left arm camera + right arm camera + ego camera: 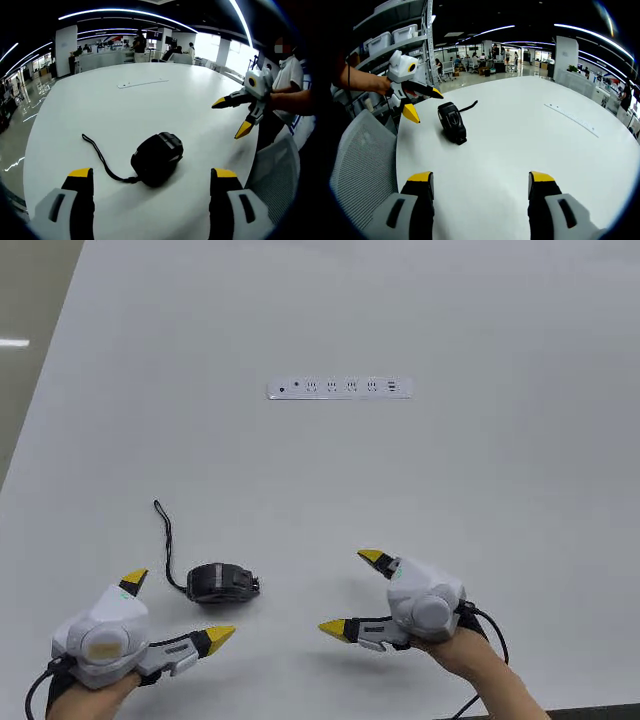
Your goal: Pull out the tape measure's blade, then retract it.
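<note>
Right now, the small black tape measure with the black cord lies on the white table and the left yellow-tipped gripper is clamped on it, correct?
Not clamped. The left gripper is open and short of the small black tape measure, which lies free on the white table, as the left gripper view shows.

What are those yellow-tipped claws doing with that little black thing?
A person holds a claw in each hand over a white table. The left claw and right claw are both open and hold nothing. The black tape measure lies on the table just in front of the left claw, untouched.
</note>
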Action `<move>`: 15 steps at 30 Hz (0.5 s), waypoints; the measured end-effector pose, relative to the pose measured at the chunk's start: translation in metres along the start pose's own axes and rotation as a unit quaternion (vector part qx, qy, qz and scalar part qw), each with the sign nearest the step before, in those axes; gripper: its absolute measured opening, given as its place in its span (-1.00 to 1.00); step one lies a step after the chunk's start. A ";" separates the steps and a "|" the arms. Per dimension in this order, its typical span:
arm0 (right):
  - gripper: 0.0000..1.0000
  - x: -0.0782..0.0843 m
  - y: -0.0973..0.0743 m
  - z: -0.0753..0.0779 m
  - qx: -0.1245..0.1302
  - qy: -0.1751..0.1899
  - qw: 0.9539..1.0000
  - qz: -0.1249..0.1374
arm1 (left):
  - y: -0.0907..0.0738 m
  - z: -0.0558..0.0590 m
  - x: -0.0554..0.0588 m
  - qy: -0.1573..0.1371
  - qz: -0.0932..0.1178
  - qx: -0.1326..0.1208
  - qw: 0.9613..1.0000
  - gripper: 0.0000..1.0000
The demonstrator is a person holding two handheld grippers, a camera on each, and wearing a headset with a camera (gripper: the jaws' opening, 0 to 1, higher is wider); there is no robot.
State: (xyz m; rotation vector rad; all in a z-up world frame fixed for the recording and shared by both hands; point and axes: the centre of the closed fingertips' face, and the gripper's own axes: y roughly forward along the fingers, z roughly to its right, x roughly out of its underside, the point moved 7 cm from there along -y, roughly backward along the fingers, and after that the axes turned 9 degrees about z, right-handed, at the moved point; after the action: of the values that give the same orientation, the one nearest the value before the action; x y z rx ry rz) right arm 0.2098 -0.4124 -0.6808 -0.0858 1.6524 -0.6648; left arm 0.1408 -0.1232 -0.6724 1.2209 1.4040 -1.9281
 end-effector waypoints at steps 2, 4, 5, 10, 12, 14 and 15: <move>0.61 0.001 -0.010 -0.002 0.004 0.006 1.000 0.000 | -0.005 0.000 0.001 0.003 0.001 0.004 1.000 0.93; 0.67 0.002 -0.019 -0.004 0.005 0.006 1.000 -0.002 | -0.009 -0.001 0.002 0.009 -0.003 0.008 1.000 0.95; 0.69 0.002 -0.023 -0.004 0.007 0.006 1.000 -0.004 | -0.011 -0.001 0.003 0.011 -0.004 0.009 1.000 0.96; 0.79 0.003 -0.047 -0.006 0.020 0.014 1.000 0.002 | -0.023 0.000 0.006 0.022 -0.012 0.022 0.999 0.98; 0.84 0.005 -0.056 -0.007 0.021 0.019 1.000 0.003 | -0.027 0.000 0.006 0.027 -0.017 0.024 0.999 0.98; 0.89 0.008 -0.064 -0.008 0.021 0.027 0.999 0.005 | -0.031 0.002 0.004 0.031 -0.017 0.029 0.999 0.98; 0.90 0.008 -0.067 -0.008 0.023 0.027 0.999 0.006 | -0.032 0.002 0.004 0.032 -0.017 0.030 0.999 0.98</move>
State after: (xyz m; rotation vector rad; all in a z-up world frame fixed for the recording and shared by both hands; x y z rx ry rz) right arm 0.1795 -0.4684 -0.6564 -0.0247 1.6877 -0.7006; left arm 0.1135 -0.1126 -0.6590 1.3066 1.4159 -1.9831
